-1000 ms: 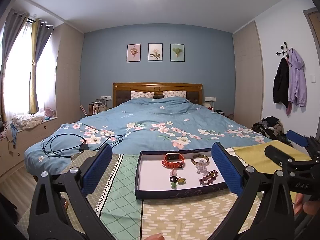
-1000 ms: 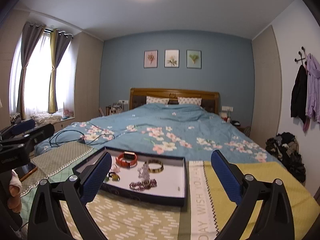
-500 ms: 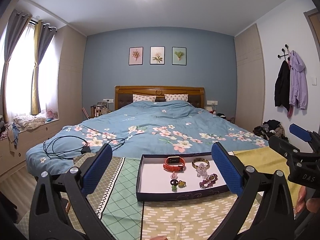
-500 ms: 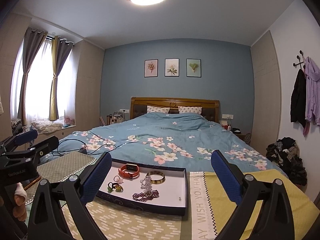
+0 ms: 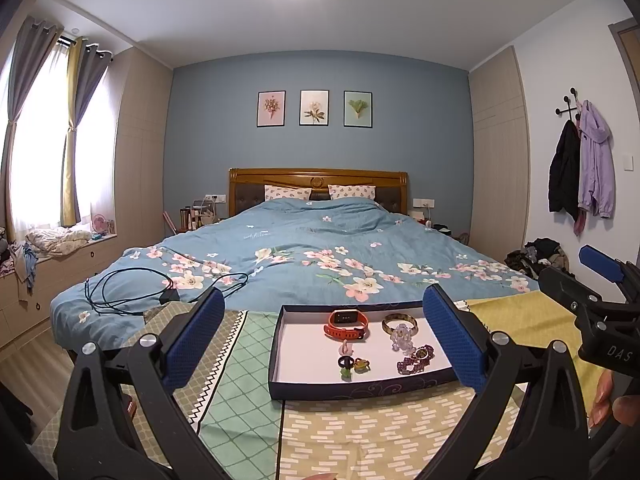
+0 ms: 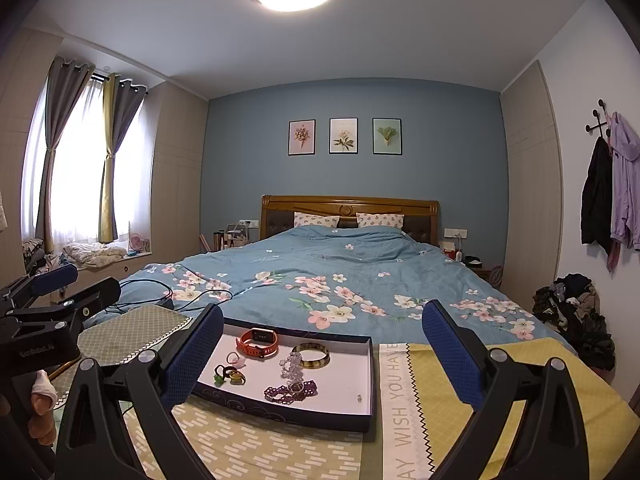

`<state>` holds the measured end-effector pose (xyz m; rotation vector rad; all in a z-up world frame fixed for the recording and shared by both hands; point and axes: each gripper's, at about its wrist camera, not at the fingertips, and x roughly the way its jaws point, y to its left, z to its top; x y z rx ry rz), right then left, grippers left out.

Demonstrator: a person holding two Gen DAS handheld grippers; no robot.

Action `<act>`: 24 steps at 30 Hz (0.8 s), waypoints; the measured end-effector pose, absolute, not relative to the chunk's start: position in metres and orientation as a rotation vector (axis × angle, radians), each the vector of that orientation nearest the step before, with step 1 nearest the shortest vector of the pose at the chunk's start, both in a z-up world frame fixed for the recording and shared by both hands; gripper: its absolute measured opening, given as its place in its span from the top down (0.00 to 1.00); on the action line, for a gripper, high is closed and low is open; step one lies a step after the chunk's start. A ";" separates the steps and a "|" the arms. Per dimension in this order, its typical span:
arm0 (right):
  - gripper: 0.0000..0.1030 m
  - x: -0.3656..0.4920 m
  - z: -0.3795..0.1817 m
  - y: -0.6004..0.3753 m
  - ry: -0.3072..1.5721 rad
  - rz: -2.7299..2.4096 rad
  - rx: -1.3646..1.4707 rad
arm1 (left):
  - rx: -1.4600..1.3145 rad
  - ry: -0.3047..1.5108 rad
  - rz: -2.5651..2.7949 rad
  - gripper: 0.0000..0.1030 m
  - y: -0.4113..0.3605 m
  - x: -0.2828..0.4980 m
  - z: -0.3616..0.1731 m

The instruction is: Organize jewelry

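Both claws released, jaws spread wide, nothing gripped. We see our left gripper [image 5: 320, 338] framing the tray [image 5: 360, 388], which lies on the patterned cloth [image 5: 360, 440] just beyond the fingertips. Inside: orange watch [image 5: 346, 323] and gold bangle [image 5: 399, 323] far, purple bracelet [image 5: 416, 360] near right, small rings [image 5: 352, 365] near centre. From our right gripper [image 6: 320, 354], tray sits ahead, shifted left.

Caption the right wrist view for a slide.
Open right tongs hover before a navy tray holding an orange watch, bangle and purple bracelet.
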<state>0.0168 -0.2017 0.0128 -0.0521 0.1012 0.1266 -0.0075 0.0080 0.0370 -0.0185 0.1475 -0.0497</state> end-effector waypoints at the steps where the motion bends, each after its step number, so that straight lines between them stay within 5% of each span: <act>1: 0.07 0.017 0.013 -0.201 0.102 0.128 -0.052 | -0.018 0.147 -0.049 0.05 0.008 -0.007 0.037; 24: 0.07 0.018 0.011 -0.201 0.113 0.140 -0.043 | -0.013 0.142 -0.048 0.05 0.008 -0.006 0.037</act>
